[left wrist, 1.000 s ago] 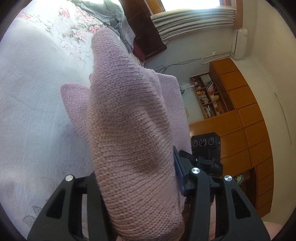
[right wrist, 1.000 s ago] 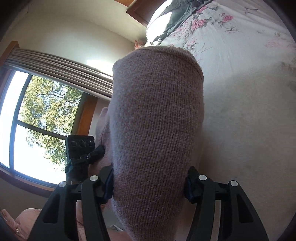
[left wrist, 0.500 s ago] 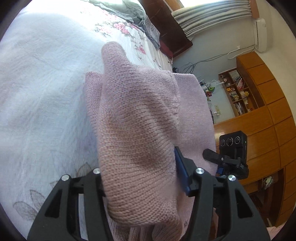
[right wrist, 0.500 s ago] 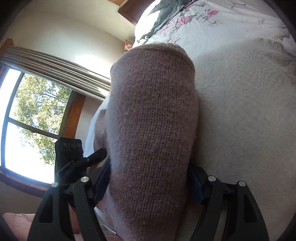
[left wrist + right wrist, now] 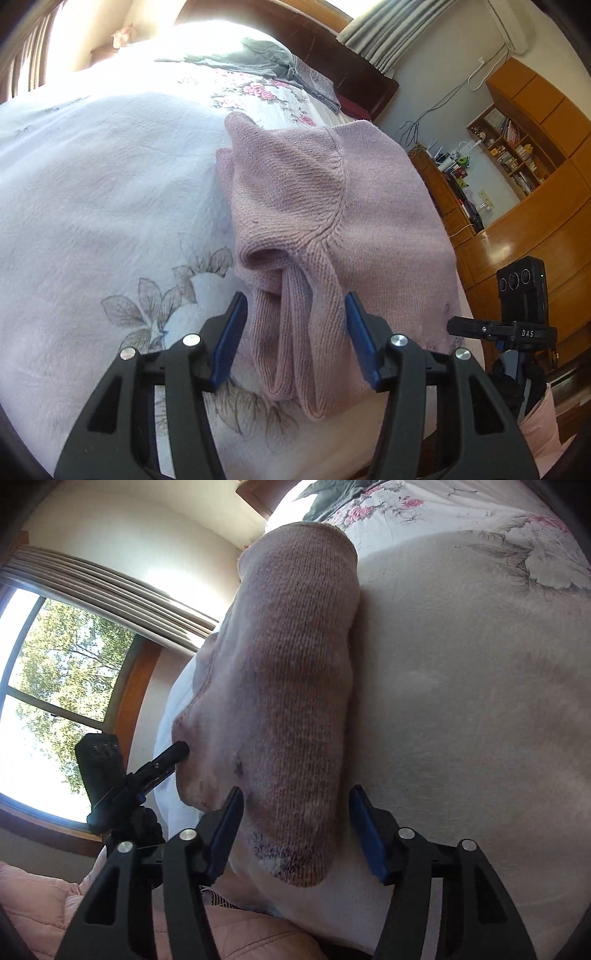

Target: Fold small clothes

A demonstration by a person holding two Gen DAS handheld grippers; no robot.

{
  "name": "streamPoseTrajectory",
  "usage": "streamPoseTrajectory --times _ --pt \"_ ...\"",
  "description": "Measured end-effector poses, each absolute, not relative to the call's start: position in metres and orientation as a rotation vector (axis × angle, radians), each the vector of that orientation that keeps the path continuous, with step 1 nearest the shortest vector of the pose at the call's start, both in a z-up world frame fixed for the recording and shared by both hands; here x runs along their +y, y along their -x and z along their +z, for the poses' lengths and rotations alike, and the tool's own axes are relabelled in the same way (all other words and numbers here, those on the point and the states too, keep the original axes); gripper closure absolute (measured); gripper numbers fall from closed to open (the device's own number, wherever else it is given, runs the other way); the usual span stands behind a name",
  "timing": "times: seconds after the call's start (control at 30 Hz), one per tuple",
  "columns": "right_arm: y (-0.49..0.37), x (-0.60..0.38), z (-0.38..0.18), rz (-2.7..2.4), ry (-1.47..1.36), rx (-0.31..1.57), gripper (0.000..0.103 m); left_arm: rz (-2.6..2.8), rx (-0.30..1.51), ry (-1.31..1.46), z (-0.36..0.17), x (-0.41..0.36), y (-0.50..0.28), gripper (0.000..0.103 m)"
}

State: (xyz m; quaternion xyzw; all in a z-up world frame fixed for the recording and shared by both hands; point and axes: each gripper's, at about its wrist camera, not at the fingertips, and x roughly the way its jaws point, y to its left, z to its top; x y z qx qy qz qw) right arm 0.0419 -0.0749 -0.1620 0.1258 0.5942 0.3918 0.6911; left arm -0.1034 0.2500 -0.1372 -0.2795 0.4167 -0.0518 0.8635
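Note:
A pale pink knitted sweater (image 5: 332, 206) lies on the floral bedspread (image 5: 110, 184), its sleeve folded over the body. In the left wrist view a bunched fold of the knit lies between the blue pads of my left gripper (image 5: 295, 339), which stands open with small gaps on both sides. From the right wrist, the other sleeve of the sweater (image 5: 291, 672) lies flat on the bedspread (image 5: 480, 701). Its lower end sits between the spread fingers of my right gripper (image 5: 295, 834), also open.
A grey garment (image 5: 255, 59) lies near the dark wooden headboard (image 5: 332, 44). Wooden cabinets and a bookshelf (image 5: 517, 147) stand beyond the bed's right edge. A window (image 5: 55, 686) with curtains lies off the left edge. Pink padded fabric (image 5: 37, 904) shows at the bottom left.
Both grippers lowered the sweater sleeves onto the bed and opened. The knit that was raised and clamped in each gripper now rests on the bedspread.

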Motion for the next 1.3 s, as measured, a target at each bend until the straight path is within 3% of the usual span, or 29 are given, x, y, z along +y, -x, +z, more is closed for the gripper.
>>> streamPoseTrajectory --times 0.1,0.37,0.43,0.53,0.6,0.67,1.0,1.3 --pt "-0.036 -0.073 -0.162 0.85 -0.262 1.329 0.058 -0.093 0.919 0.607 -0.155 0.252 0.108 0.05" --pt "-0.024 -0.06 -0.16 0.779 -0.264 1.347 0.06 -0.096 0.943 0.609 -0.171 0.259 0.105 0.049" --pt "-0.018 -0.056 -0.15 0.748 -0.231 1.32 0.051 -0.079 0.931 0.583 -0.161 0.26 0.109 0.049" --pt "-0.006 -0.059 -0.128 0.619 -0.09 1.237 0.014 -0.049 0.919 0.538 -0.138 0.258 0.118 0.048" --pt "0.002 -0.059 -0.112 0.55 -0.033 1.182 0.01 -0.024 0.916 0.496 -0.122 0.255 0.12 0.034" --pt "0.007 -0.056 -0.098 0.493 -0.019 1.15 0.004 0.013 0.91 0.446 -0.107 0.25 0.122 0.027" --pt "0.03 -0.03 -0.051 0.328 0.155 1.011 0.004 0.078 0.84 0.352 -0.055 0.232 0.13 0.017" --pt "0.045 -0.02 -0.029 0.266 0.187 0.965 0.004 0.109 0.814 0.312 -0.032 0.228 0.151 0.014"
